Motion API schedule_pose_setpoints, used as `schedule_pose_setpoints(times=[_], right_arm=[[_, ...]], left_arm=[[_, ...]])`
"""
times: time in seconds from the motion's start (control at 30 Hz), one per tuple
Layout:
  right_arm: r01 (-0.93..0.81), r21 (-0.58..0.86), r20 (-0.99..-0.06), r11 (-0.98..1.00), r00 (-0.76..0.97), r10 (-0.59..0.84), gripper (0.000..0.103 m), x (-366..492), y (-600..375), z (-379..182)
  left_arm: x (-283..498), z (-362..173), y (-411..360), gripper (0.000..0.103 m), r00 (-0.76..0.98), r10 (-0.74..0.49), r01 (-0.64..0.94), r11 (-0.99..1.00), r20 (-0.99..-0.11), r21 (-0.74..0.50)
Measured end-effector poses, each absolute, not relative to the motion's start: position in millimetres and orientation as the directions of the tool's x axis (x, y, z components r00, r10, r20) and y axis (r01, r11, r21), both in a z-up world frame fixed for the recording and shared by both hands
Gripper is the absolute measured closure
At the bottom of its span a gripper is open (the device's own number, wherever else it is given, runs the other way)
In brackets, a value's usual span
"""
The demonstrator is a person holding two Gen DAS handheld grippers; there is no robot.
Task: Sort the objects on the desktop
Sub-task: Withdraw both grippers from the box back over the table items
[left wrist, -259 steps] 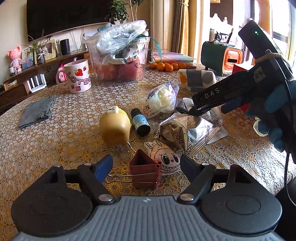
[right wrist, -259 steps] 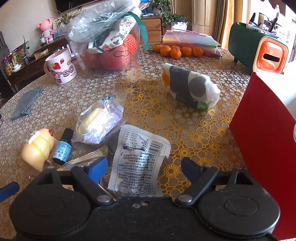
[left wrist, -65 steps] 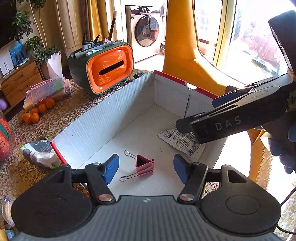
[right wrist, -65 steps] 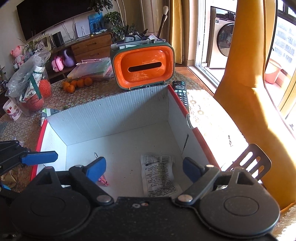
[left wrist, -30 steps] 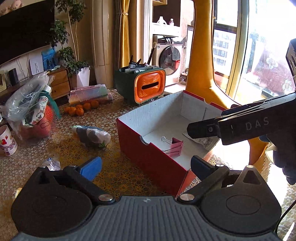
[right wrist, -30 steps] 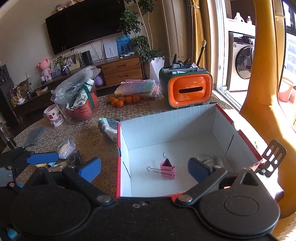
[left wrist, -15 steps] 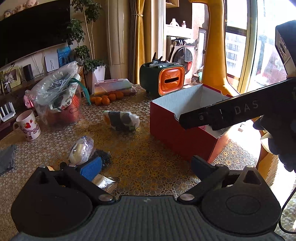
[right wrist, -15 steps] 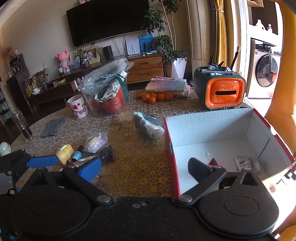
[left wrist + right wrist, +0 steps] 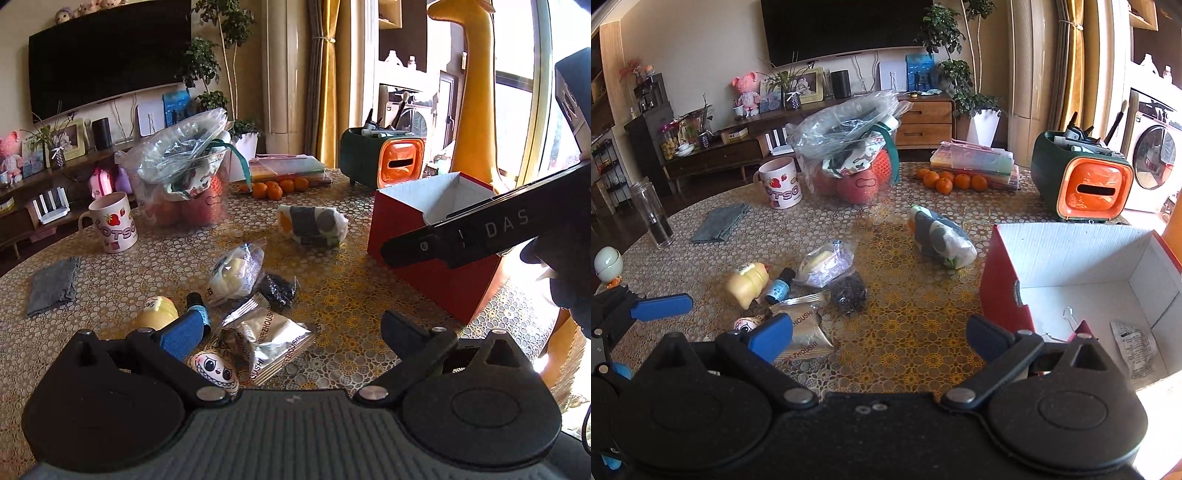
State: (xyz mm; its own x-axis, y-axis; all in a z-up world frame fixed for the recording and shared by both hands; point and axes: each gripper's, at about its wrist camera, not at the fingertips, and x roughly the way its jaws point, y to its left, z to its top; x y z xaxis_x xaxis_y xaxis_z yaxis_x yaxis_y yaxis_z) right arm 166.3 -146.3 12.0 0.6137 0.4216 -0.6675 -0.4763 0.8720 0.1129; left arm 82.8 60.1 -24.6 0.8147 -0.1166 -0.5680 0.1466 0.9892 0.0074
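Currently both grippers, left gripper (image 9: 284, 332) and right gripper (image 9: 875, 338), are hanging spread wide and empty. Foil snack packet (image 9: 271, 338) is lying just ahead between the left jaws (light, crinkly, slippery); pinching its sealed edge looks safest.

The binder clip (image 9: 1078, 330), which sat between the left gripper's (image 9: 291, 332) fingers on the table at the start, now lies inside the red box (image 9: 1001, 280), beside the printed packet (image 9: 1134, 347) that the right gripper (image 9: 879, 341) was over on the table back then. Both grippers are now empty with their fingers spread wide, and both are pulled back from above the box to over the tablecloth (image 9: 332, 295), facing the pile of snacks and small items. The silver snack bag (image 9: 269, 339) now sits just ahead of the left gripper.
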Motion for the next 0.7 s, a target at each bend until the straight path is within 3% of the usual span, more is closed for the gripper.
schedule_pose_setpoints(times=[0.7], right_arm=[[-0.556, 0.098, -0.711, 0.825, 0.541, 0.449, 0.003, 181.6, -78.2, -34.6]], left_arm=[[109.8, -75.2, 121.3, 0.000, 0.773, -0.027, 0.032, 0.999, -0.634, -0.004]])
